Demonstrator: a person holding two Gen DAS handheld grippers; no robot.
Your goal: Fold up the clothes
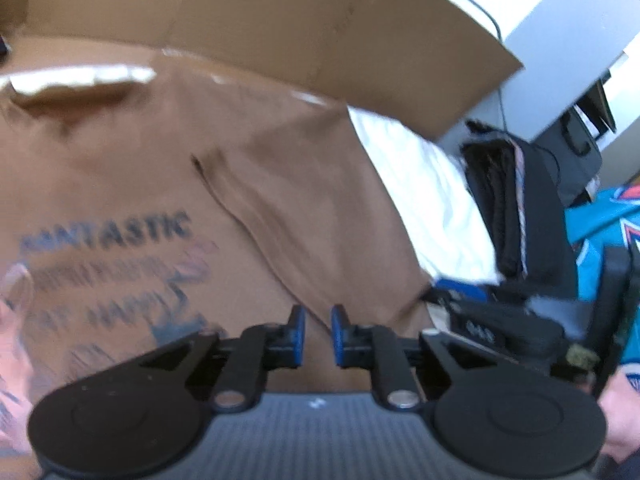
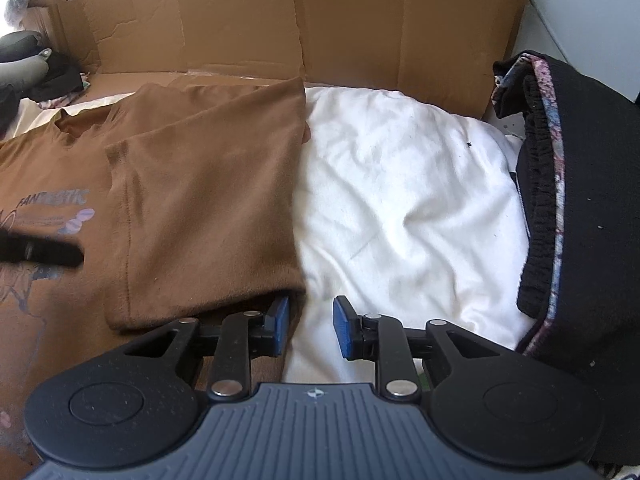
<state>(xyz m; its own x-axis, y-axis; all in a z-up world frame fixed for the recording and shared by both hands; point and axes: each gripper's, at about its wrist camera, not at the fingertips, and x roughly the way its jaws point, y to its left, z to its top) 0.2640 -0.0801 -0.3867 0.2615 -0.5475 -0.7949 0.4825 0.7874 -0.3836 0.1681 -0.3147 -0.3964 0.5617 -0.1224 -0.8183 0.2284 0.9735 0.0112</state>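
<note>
Brown T-shirt [image 2: 208, 200] lay on white bedding [image 2: 400, 200], right side folded inward. Right gripper [image 2: 308, 326] at fold edge, left gripper [image 1: 318, 334] over shirt; both jaws apart, empty. Best pinch left edge, fold across evenly.

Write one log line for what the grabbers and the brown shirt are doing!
left gripper: open, empty, over brown T-shirt | right gripper: open, empty, at folded side edge | shirt: one side folded in

Brown t-shirt [image 2: 192, 200] side folded over, white bedding [image 2: 400, 200], right gripper [image 2: 310, 326] parted
</note>
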